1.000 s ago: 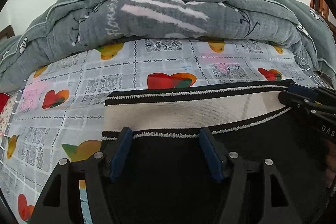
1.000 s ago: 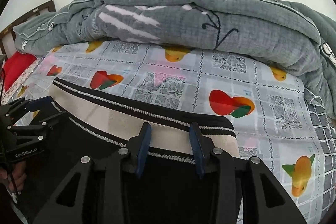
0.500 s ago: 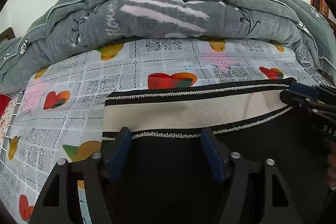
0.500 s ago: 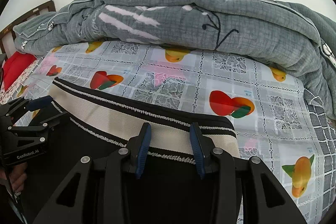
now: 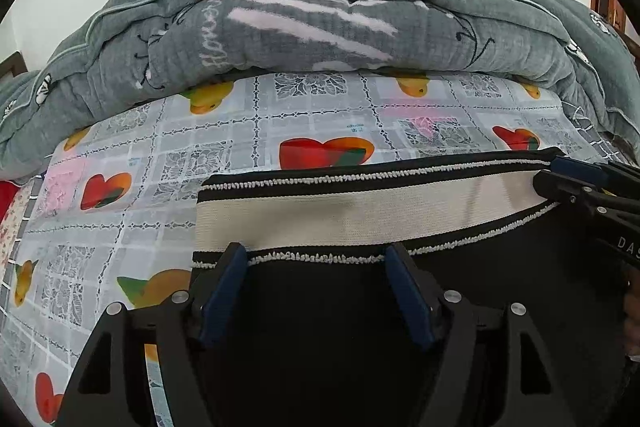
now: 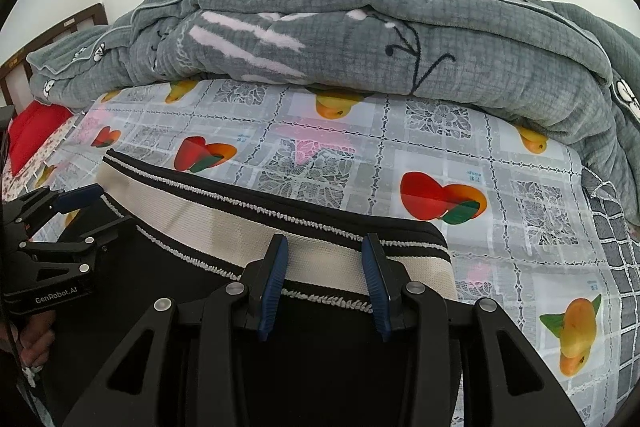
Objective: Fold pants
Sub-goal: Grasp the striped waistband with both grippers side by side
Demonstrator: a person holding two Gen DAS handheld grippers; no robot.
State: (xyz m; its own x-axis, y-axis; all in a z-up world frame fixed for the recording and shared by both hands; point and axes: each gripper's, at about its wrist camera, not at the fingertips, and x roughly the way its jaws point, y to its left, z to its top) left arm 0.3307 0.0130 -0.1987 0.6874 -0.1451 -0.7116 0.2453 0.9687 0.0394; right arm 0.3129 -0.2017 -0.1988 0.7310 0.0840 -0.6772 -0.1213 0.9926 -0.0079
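Both the left hand-held gripper [image 5: 316, 267] and the right hand-held gripper [image 6: 324, 259] stand open over the pants' waistband [image 5: 360, 211], the left just widening; next, each should close on the waistband.

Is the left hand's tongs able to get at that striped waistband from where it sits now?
Probably yes. The left tongs sit open right at the waistband of the black pants, having just been opening, with nothing in between. The right tongs straddle the band's other end.
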